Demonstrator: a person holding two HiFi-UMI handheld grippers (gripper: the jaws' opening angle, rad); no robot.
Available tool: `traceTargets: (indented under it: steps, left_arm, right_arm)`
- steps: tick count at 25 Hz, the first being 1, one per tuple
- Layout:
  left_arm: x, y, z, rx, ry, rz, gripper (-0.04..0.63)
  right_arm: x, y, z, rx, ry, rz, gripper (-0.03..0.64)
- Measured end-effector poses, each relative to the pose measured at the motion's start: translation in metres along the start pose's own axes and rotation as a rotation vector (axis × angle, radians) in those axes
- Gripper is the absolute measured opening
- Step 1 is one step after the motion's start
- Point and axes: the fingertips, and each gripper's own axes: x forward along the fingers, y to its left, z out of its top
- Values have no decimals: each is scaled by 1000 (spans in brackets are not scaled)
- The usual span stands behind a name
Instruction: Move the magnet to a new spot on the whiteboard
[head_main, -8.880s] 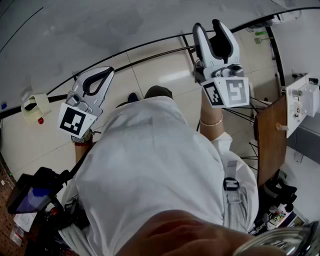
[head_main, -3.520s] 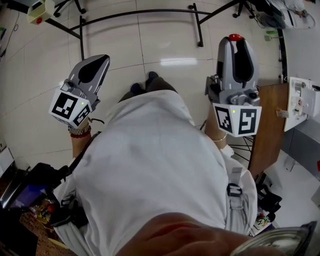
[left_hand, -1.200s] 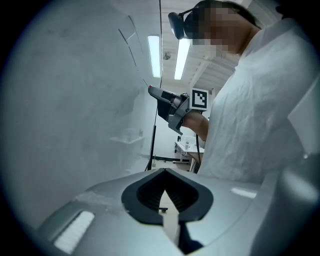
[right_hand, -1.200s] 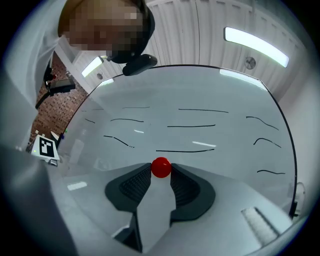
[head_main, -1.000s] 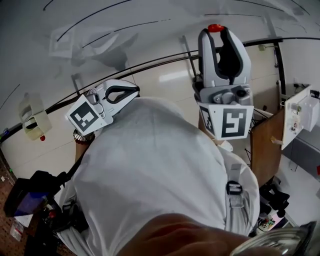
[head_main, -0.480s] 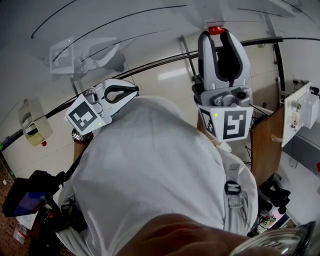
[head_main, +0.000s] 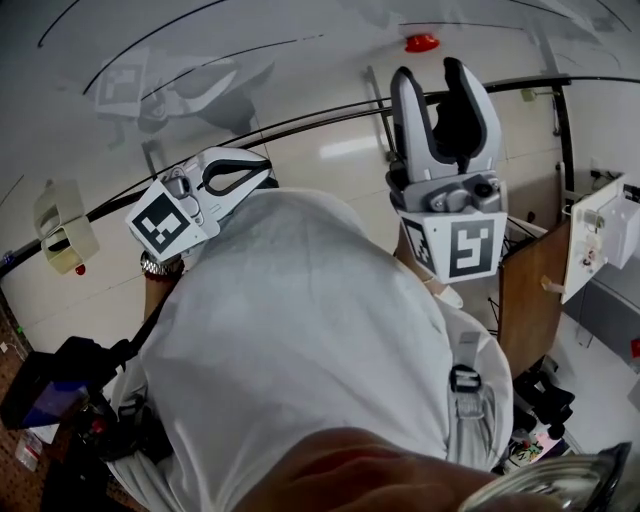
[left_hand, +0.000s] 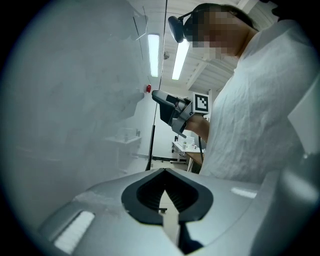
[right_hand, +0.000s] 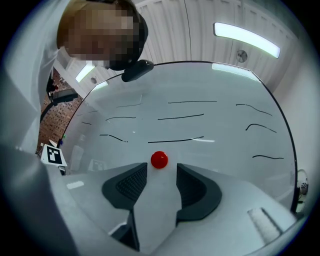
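A small round red magnet (head_main: 422, 42) sticks to the whiteboard (head_main: 250, 60), on its own. My right gripper (head_main: 428, 74) is open just below it, jaws spread and apart from the magnet. In the right gripper view the magnet (right_hand: 159, 159) sits just beyond the tips of the right gripper (right_hand: 161, 172), among black pen strokes on the whiteboard (right_hand: 215, 150). My left gripper (head_main: 262, 172) is shut and empty, held low at the left by the person's white shirt. In the left gripper view the left gripper (left_hand: 164, 171) has its jaws meeting, and the right gripper (left_hand: 172, 107) shows beyond.
The whiteboard's black lower frame bar (head_main: 300, 120) runs across below the board. A beige holder (head_main: 60, 225) hangs at its left end. A wooden desk (head_main: 530, 280) and a white box (head_main: 600, 225) stand at the right. Tiled floor (head_main: 330, 150) lies beneath.
The right gripper, shut on the magnet against the board half a second ago, has opened and drawn back slightly. The magnet stays on the board. The left gripper barely moved.
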Motion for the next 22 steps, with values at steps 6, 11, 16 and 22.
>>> traceTargets:
  steps: [6,11,16,22]
  left_arm:
    - [10,-16,6,-63,-25,171,5]
    - [8,-46,-14,-117,-6,319,5]
    - [47,-119,9,-207,-117,351,5]
    - [20,-150,-33,-175,18,447,6]
  right_arm:
    - [-50,-32,-4,29,30,7,178]
    - [-89,-8,-24,128,51,188,178]
    - [-147,-19,-39,191,95,351,178]
    - [-185,47,-67,296,181,498,175]
